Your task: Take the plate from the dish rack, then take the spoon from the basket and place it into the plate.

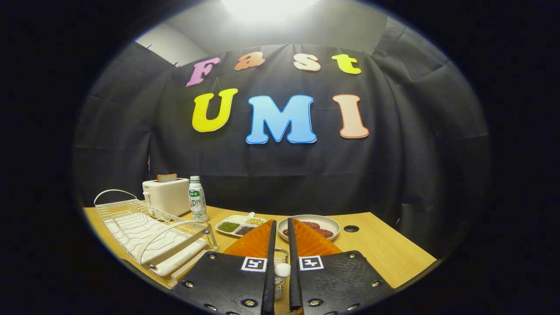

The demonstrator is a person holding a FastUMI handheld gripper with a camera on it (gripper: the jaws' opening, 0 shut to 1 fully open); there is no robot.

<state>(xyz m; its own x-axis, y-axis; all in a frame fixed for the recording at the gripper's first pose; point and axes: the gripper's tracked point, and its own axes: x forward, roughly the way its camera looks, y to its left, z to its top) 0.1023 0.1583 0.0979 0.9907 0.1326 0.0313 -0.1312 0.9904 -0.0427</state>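
In the gripper view, the gripper (281,245) hangs above the near edge of the wooden surface (385,249), its jaws drawn close with a narrow slit between them. In that slit sits the wire basket (281,254) with the white spoon (282,269) handle standing in it; whether the jaws press on it cannot be told. Just beyond the fingertips lies the plate (328,222), holding reddish contents. Left of it rests a divided tray (239,225) of beans. The white dish rack (148,234) fills the left edge, with a toaster (167,196) and a bottle (197,199) behind it toward the far left corner.
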